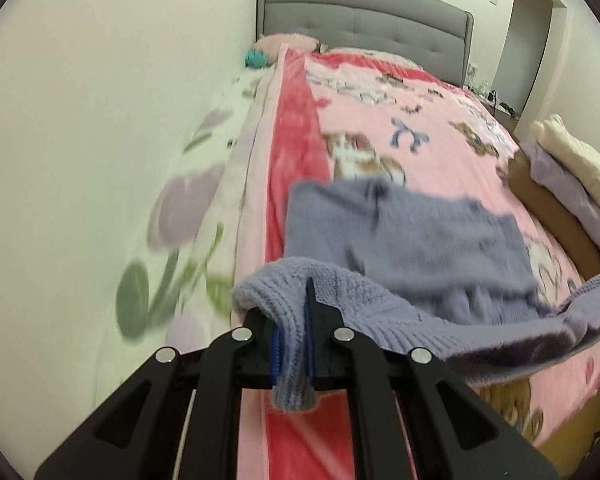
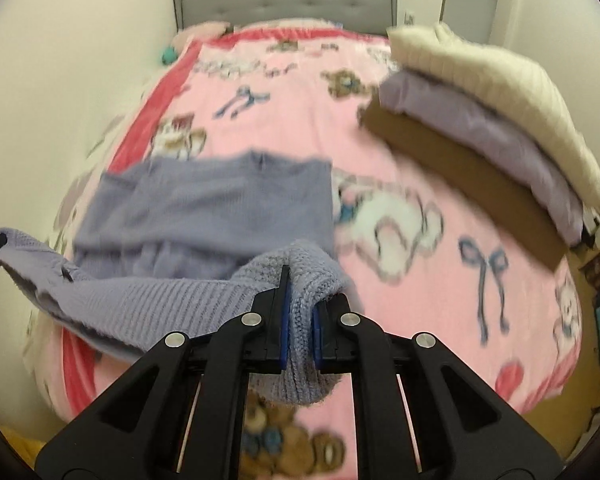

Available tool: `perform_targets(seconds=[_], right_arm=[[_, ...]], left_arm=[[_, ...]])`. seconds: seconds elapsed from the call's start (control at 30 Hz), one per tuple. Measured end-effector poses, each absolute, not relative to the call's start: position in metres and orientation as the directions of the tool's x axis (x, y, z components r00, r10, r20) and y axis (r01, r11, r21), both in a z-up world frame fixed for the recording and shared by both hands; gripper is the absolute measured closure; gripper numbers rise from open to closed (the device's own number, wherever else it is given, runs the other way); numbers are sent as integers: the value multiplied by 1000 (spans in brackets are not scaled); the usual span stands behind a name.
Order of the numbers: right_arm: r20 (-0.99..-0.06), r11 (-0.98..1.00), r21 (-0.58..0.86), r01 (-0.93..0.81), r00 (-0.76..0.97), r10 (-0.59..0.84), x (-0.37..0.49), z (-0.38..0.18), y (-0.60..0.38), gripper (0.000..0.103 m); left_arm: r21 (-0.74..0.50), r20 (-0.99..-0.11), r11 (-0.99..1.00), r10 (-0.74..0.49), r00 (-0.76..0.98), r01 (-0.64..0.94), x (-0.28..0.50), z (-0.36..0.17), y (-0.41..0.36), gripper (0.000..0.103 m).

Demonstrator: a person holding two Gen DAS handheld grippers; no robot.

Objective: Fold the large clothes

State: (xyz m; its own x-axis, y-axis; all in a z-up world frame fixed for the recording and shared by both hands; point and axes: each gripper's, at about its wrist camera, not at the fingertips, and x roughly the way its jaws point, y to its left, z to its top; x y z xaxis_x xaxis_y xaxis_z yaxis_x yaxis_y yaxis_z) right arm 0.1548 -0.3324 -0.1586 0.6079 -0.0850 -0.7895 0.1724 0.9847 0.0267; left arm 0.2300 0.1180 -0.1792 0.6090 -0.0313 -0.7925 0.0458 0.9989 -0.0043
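Note:
A lavender knit sweater (image 1: 412, 240) lies on the pink blanket, its far part flat and its near ribbed hem lifted off the bed. My left gripper (image 1: 294, 320) is shut on the hem's left corner, knit bunched between the blue pads. My right gripper (image 2: 298, 312) is shut on the hem's other corner of the sweater (image 2: 204, 208), fabric hanging below the jaws. The hem stretches as a sagging band between both grippers. The right gripper shows at the right edge of the left wrist view, the left gripper at the left edge of the right wrist view.
The pink teddy-bear blanket (image 2: 420, 160) covers a bed with a grey padded headboard (image 1: 364, 24). A stack of folded clothes, cream on lilac on brown (image 2: 480, 112), sits at the bed's right side. A wall runs along the left; a floral sheet (image 1: 204, 216) hangs there.

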Motion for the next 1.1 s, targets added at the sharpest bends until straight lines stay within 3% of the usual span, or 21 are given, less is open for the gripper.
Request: perform_targets(seconds=[0.37,0.57,0.87,1.1], right_arm=[[-769,979,64,194,635,-75,334,-183,-376,96],[-860,967,111,230,509,-23,426,-261,-397,96],[-927,957,76,280,374,-36,466,-363,-395,96],[-933,945,106,308,360,-13,472,-370,-400,94]], left_arm=[[42,-794,999,44,607,-18,408,-191,72,94],[106,-865,994,112,489,-40,484,-256,55,94],[255,-895,967,239,377,-8,510,-352,44,94],[391,-842,915,312,440,98,503,-373,26,88]])
